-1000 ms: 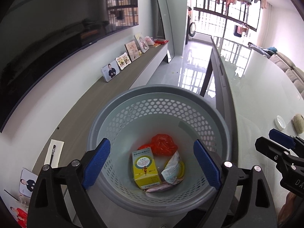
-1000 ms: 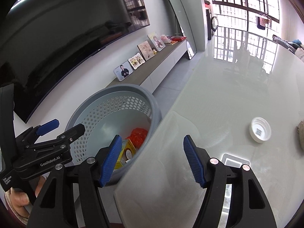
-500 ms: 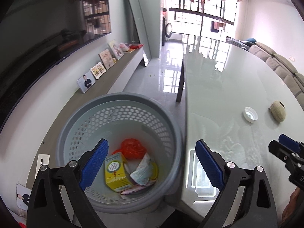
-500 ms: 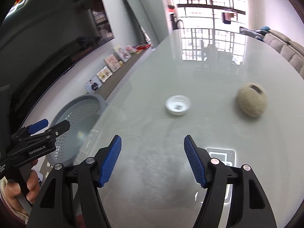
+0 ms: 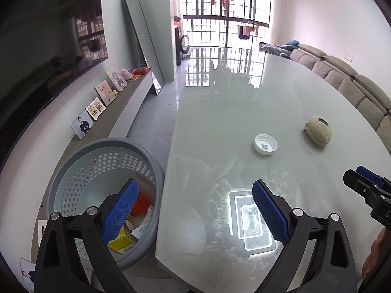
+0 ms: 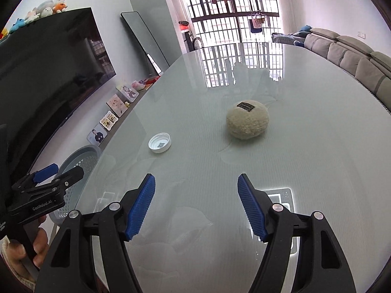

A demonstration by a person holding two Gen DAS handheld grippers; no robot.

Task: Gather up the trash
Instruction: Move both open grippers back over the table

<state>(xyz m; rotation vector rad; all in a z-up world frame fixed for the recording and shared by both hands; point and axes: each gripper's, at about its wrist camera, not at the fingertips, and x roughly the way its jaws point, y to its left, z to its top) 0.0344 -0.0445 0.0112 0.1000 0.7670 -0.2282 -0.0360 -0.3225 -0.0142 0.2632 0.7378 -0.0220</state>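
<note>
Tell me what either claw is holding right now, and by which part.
Nothing. The left claw and right claw both stand open and empty above the table; cap and ball lie untouched.

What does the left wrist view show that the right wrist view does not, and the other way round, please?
Only the left wrist view looks into the grey basket, where a yellow box, a red wrapper and a white packet lie. Only the right wrist view shows the plush toys on top of the television. Both show the white cap, the beige fuzzy ball, the glass table, the sofa, and both grippers open with nothing between their jaws: the left gripper and the right gripper.
</note>
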